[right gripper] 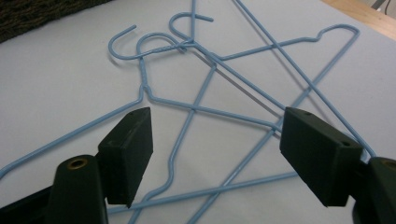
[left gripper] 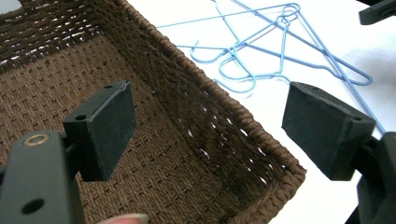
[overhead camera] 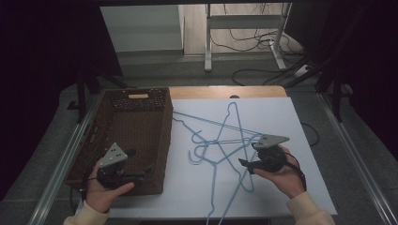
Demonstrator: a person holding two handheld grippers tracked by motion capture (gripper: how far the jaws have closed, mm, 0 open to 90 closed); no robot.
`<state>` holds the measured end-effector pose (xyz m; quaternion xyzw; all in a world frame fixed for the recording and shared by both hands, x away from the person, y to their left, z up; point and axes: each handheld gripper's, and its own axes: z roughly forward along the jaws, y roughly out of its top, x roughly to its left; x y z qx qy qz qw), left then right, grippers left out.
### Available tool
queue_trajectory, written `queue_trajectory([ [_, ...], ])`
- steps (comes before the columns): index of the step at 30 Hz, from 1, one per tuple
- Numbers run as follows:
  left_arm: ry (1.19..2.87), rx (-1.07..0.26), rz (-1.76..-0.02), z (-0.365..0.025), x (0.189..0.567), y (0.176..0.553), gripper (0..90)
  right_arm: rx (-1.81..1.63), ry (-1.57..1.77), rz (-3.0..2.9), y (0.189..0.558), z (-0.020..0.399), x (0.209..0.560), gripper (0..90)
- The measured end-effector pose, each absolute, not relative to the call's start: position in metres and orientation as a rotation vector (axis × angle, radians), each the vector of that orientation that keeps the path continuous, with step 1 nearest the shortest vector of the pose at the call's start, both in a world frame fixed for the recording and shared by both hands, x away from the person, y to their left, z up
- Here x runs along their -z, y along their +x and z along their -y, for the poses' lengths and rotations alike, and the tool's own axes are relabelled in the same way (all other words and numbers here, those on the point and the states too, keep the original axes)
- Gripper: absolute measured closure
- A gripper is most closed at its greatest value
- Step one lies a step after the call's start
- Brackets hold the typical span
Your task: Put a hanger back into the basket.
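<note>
Right gripper (right gripper: pixel 215 154) hovers low over the tangle of blue wire hangers (right gripper: pixel 210 84), jaws spread wide and empty, wires running lengthwise between them and on away toward the hooks, so this hand is clearly the nearer one; left gripper (left gripper: pixel 205 135), jaws just as wide, hangs over the brown woven basket (left gripper: pixel 261 140), the hangers well off beyond its rim on the white tabletop (overhead camera: pixel 197 187)

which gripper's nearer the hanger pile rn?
Right. The right gripper hovers open directly over the blue hangers; the left gripper is open above the brown basket, off to the pile's side.
</note>
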<state>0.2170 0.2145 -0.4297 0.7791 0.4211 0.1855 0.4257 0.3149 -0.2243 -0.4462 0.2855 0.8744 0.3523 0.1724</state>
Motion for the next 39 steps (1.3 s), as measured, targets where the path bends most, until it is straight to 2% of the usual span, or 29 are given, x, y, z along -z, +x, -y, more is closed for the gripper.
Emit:
queue_trajectory([
  [7,1.949,-0.462,-1.052,-0.214,0.430,0.218,17.3,-0.956,0.784,-2.511,0.330,0.211,0.446,30.2],
  [17,1.948,-0.462,-1.050,-0.215,0.430,0.218,17.3,-0.819,0.765,-2.616,0.385,0.182,0.454,37.0],
  [24,1.946,-0.462,-1.051,-0.216,0.430,0.218,17.3,-0.744,0.760,-2.683,0.410,0.167,0.465,41.0],
  [34,1.946,-0.463,-1.050,-0.216,0.430,0.218,17.3,-0.669,0.626,-2.739,0.413,0.136,0.474,44.3],
  [39,1.948,-0.464,-1.048,-0.215,0.430,0.218,17.3,-0.595,0.686,-2.750,0.434,0.142,0.485,48.0],
])
